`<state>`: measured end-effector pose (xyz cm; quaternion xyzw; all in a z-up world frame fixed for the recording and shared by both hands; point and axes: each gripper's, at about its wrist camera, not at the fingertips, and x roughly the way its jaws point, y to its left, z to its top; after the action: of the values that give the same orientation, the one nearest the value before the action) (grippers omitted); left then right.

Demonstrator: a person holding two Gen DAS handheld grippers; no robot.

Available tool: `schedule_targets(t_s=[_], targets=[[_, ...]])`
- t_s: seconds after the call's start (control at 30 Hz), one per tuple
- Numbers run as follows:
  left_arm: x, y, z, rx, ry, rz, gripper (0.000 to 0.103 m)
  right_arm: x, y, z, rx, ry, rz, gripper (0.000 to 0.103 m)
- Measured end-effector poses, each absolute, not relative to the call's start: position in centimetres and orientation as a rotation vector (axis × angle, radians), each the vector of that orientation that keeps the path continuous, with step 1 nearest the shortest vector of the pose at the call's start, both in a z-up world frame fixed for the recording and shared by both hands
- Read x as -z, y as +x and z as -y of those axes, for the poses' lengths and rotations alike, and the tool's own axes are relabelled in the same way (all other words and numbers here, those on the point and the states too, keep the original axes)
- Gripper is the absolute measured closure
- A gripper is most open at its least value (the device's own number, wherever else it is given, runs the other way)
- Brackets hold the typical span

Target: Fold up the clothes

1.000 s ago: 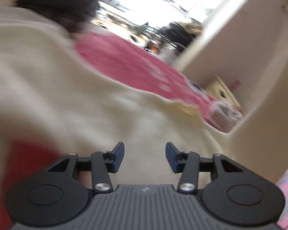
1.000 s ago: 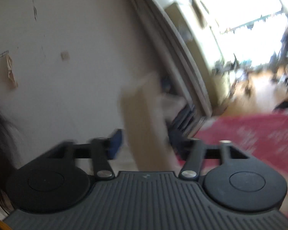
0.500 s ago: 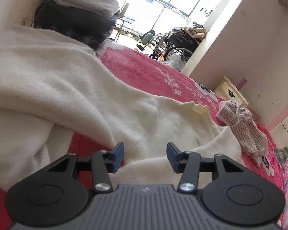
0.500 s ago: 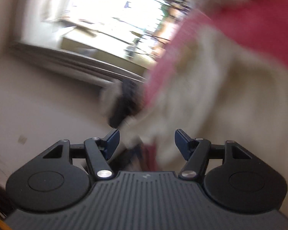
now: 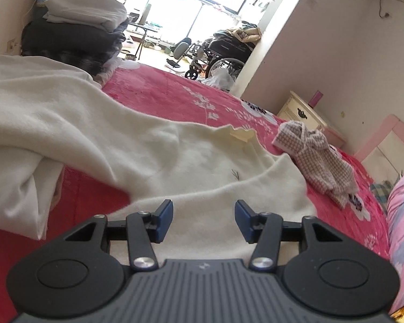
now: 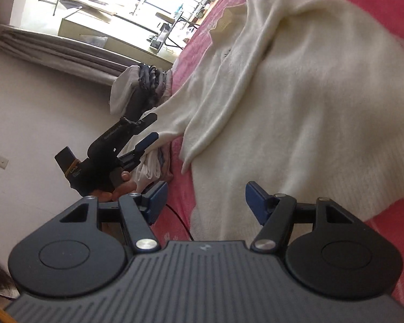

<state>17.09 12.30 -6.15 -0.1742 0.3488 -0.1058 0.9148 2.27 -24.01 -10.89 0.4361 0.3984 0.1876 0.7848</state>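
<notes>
cream sweater [image 5: 175, 161] lies spread on the red bedspread [image 5: 161, 91]; in the left wrist view the left gripper [image 5: 203, 219] hangs wide open over its hem, holding nothing, steadier than a second ago. in the right wrist view the right gripper [image 6: 206, 202] gapes empty above the sweater, the wall it faced before now gone.
</notes>
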Motion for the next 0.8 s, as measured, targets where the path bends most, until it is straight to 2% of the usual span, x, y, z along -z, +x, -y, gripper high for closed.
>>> schedule_targets(t_s=[0.8], targets=[[9.3,19.7,-8.5,0.287,-0.220,-0.785,0.050,12.1,5.4,25.0,-0.322,0.727,-0.877,0.039]])
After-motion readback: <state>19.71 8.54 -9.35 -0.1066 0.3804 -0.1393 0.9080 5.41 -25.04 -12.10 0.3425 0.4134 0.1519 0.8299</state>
